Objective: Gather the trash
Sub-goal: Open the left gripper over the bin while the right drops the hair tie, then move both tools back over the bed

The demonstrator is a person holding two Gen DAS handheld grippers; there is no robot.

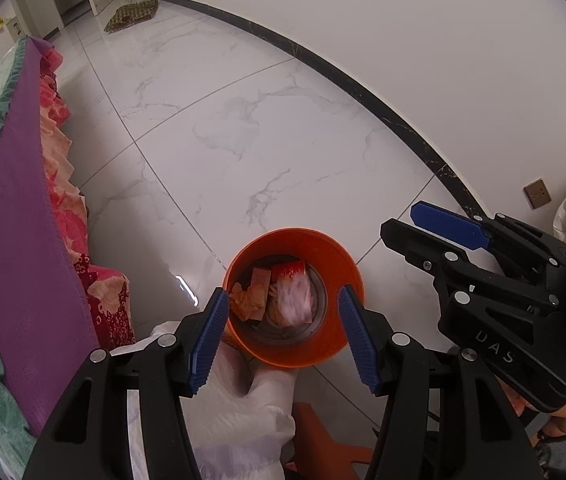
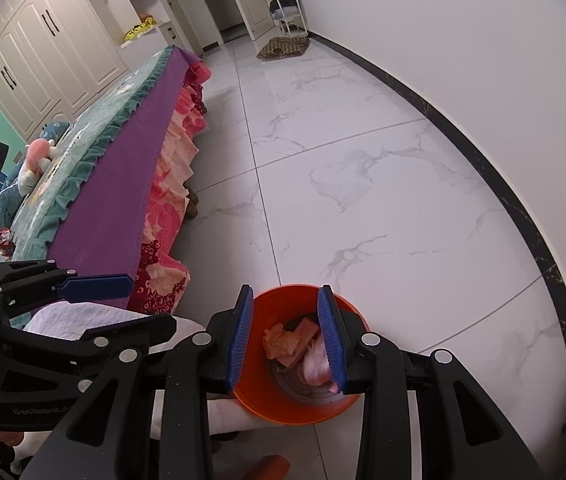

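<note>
My left claw (image 1: 285, 334) hangs over the round orange plastic bin (image 1: 335, 256), its blue ribbed pads spread wide with nothing between them. The bin stands on the white marble-tile floor (image 1: 243, 120), just beside the foot corner of the bed (image 2: 115, 184) with its purple side cloth and teal frilled cover. Down inside the bin I see crumpled tan paper wrappers (image 1: 251, 296), a red packet (image 1: 289, 270) and a pale pink-white scrap (image 1: 293, 296) that shows only as a blur — I cannot tell whether it rests on the pile or is in the air.

My right claw (image 2: 287, 336) also sits above the bin's mouth, its pads parted and holding nothing; the same blurred scrap shows just beside its right pad. A white crinkled sheet (image 1: 235, 400) lies under the left claw, touching the bin's near rim. On the bed, near its side edge, lies another small red wrapper (image 2: 3, 240) — well apart from the bin.
</note>
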